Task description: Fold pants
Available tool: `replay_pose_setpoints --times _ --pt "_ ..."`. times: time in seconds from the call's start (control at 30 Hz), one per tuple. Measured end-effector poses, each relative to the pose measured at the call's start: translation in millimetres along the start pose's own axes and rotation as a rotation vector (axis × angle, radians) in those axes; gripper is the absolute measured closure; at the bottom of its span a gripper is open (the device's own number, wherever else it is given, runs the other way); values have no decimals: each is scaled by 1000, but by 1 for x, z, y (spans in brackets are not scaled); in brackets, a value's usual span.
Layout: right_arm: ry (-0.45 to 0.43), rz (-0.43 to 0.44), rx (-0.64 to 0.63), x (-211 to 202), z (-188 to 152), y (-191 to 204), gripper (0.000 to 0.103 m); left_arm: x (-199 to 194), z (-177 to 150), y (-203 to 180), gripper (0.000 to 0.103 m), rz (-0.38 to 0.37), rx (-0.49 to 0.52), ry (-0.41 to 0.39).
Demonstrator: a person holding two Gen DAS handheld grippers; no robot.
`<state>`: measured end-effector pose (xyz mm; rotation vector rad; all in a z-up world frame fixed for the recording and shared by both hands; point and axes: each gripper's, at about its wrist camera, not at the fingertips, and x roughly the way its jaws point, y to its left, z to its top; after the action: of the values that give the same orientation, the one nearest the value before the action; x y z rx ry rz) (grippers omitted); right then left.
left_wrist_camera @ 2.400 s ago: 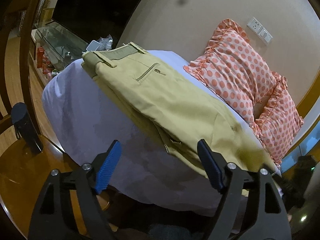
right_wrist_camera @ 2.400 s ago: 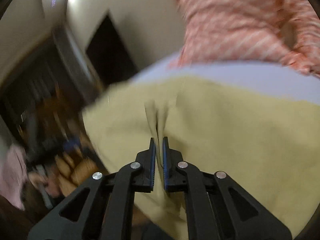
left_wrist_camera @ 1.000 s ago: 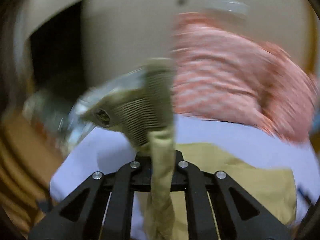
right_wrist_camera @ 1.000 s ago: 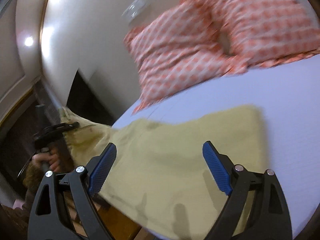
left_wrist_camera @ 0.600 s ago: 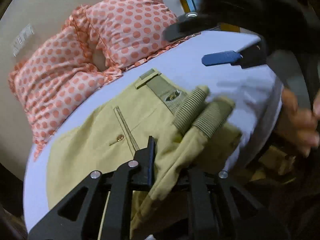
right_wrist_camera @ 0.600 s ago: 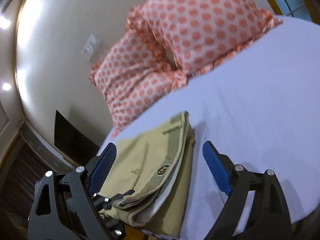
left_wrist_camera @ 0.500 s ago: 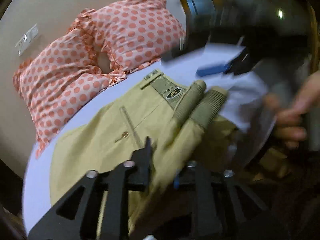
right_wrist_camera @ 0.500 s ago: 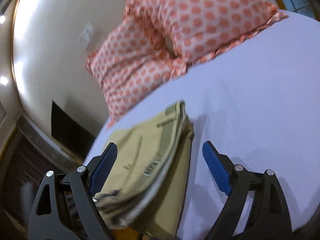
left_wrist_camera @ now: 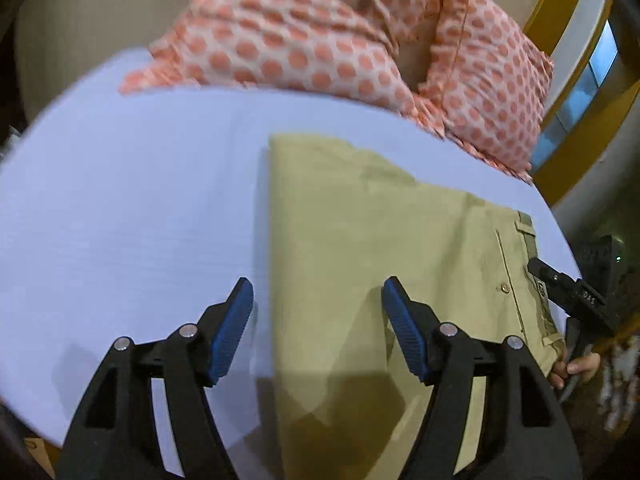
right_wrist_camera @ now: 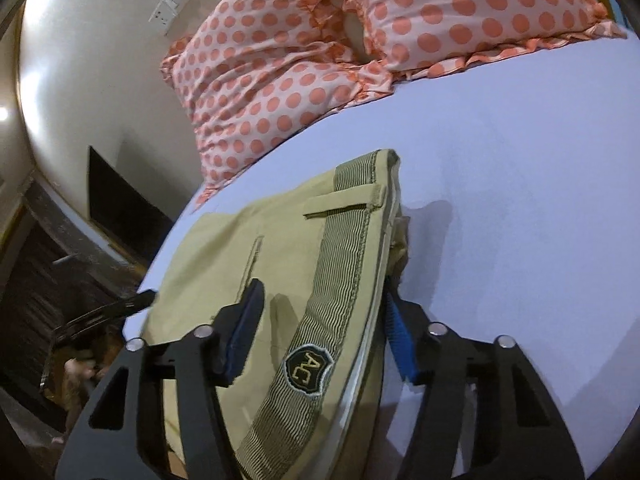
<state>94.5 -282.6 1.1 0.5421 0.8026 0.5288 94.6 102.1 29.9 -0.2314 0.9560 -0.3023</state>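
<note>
The khaki pants [left_wrist_camera: 372, 248] lie folded on the pale blue bed sheet [left_wrist_camera: 132, 208], waistband toward the right edge. My left gripper [left_wrist_camera: 316, 320] is open and empty, hovering over the pants' folded left edge. In the right wrist view the pants [right_wrist_camera: 248, 280] show their ribbed waistband with a badge [right_wrist_camera: 307, 369]. My right gripper [right_wrist_camera: 324, 328] is open, its fingers straddling the waistband end; whether the pads touch the cloth is unclear. The right gripper also shows in the left wrist view [left_wrist_camera: 568, 292].
Two pink pillows with orange dots [left_wrist_camera: 340, 36] [right_wrist_camera: 304, 52] lie at the head of the bed against the wall. A dark TV screen [right_wrist_camera: 116, 208] and dark furniture stand beyond the bed's left side. The bed edge runs close below both grippers.
My left gripper has let go of the waistband, opened, and swung to the pants' other side. My right gripper has come down around the waistband end.
</note>
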Motion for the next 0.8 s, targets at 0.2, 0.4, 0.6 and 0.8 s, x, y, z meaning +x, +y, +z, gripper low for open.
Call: replay_pose_setpoints --times 0.2,0.4,0.6,0.8 --pt "134 275 148 11 3 -24 82 23 8 -19 43 -68 64 74" --pt "158 377 216 14 24 -20 88 24 20 -23 85 -41 87 107" --pt "33 295 97 3 101 -1 90 33 84 -54 91 36 131 -39" --pt "-30 -283 28 14 136 -28 75 76 125 -60 76 341 140 -83"
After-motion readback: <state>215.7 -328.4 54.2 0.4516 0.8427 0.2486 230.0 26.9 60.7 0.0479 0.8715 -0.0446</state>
